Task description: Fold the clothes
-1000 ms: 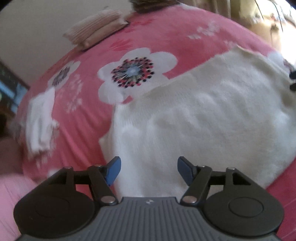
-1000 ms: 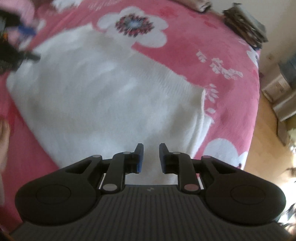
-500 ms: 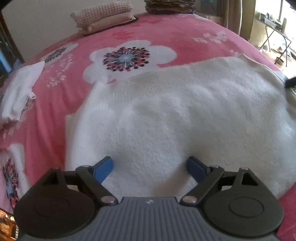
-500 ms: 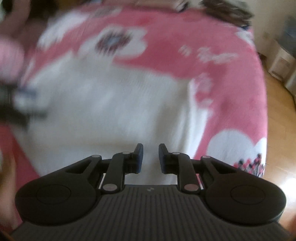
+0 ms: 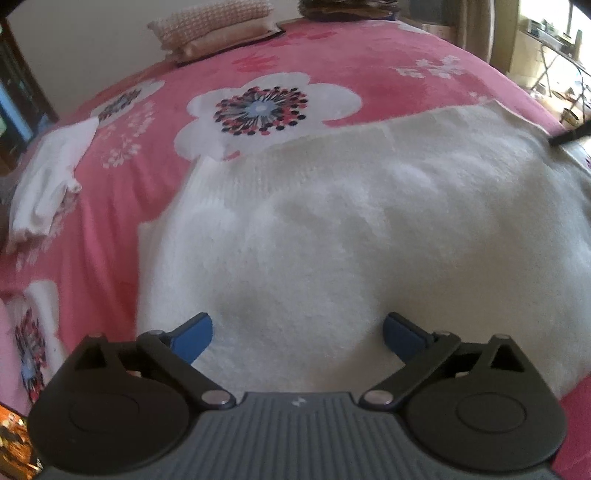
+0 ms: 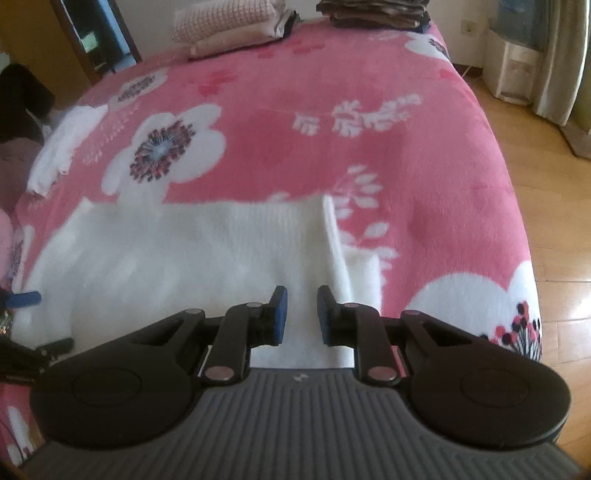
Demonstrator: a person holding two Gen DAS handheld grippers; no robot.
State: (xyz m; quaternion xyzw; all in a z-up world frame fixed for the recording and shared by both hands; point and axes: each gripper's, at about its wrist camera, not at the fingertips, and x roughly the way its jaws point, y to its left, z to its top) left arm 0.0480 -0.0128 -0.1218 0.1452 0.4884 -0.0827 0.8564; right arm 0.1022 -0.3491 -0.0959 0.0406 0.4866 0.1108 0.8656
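Observation:
A white knit sweater point(image 5: 351, 221) lies spread flat on a pink flowered blanket point(image 5: 332, 62). My left gripper point(image 5: 297, 328) hovers low over the sweater's near left part. Its jaws are opening and stand wide, with nothing between the blue pads. In the right wrist view the sweater point(image 6: 184, 251) ends in a folded edge at its right side. My right gripper point(image 6: 303, 314) hangs over that near right corner. Its pads stand a narrow gap apart and grip nothing. One blue tip of the left gripper point(image 6: 22, 299) shows at the far left there.
A small crumpled white garment point(image 5: 44, 184) lies at the bed's left side. A folded pink and beige stack point(image 6: 232, 26) and a dark folded pile point(image 6: 373, 11) sit at the far end. The bed drops off to a wooden floor point(image 6: 554, 184) on the right.
My left gripper's jaws have spread much wider and it has sunk closer to the sweater. My right gripper has rolled level and slid over to the sweater's right edge, its gap unchanged.

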